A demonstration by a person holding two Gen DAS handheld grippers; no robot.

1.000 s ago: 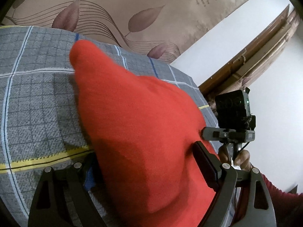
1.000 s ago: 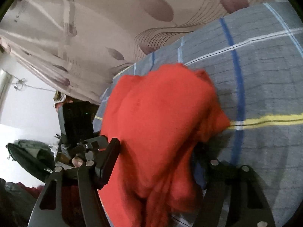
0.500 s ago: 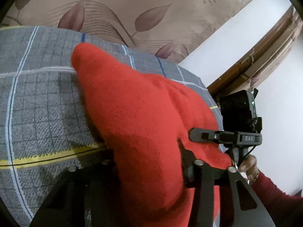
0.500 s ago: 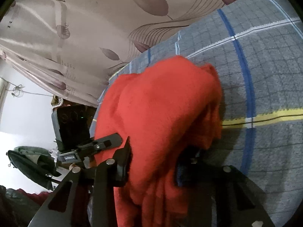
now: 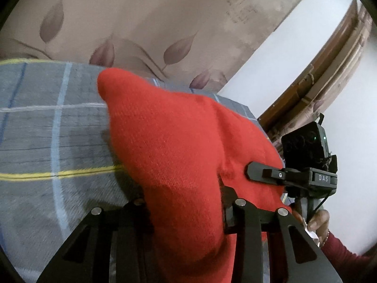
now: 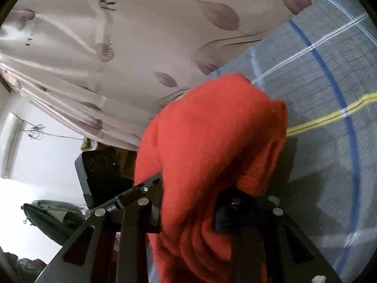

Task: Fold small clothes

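Note:
A red knitted garment [image 5: 176,129] lies bunched on a grey checked bedspread [image 5: 47,141]. In the left wrist view my left gripper [image 5: 183,202] has a thick fold of it between its jaws, which are closing and press into the cloth. In the right wrist view the same red garment [image 6: 212,129] hangs over my right gripper [image 6: 188,202], whose jaws are also closing and pinch a fold. Both ends are lifted off the bedspread [image 6: 329,94]. The fingertips are buried in cloth in both views.
A beige curtain [image 5: 153,23] with a leaf print hangs behind the bed. The other hand-held unit [image 5: 304,155] shows at the right, with a hand [image 5: 315,221] in a dark red sleeve. A wooden frame [image 5: 318,82] and a white wall are at the right.
Both grippers went from wide open around the garment to pinching it. Both have risen, lifting the cloth, and more curtain and wall now show.

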